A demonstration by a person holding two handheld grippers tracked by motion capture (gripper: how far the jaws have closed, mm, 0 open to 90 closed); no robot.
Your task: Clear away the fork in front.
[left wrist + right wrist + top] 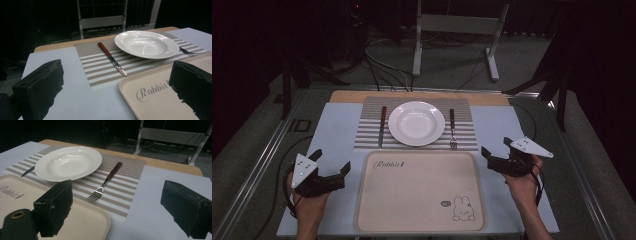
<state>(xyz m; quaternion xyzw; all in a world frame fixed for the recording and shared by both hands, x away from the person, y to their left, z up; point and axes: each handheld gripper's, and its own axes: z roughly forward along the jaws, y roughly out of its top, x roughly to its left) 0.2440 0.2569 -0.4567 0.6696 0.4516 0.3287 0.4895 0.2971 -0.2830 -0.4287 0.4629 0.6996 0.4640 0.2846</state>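
Note:
A white deep plate sits in the middle of a striped placemat. A red-handled knife lies left of the plate and a brown-handled fork lies right of it. A beige tray marked "Rabbit" rests nearer to me. My left gripper hovers open left of the tray. My right gripper stands open to the tray's right. Neither holds anything.
A pale blue sheet covers the wooden table. Beyond the far edge are a white metal stand and cables on the floor. Bare sheet lies on both sides of the placemat.

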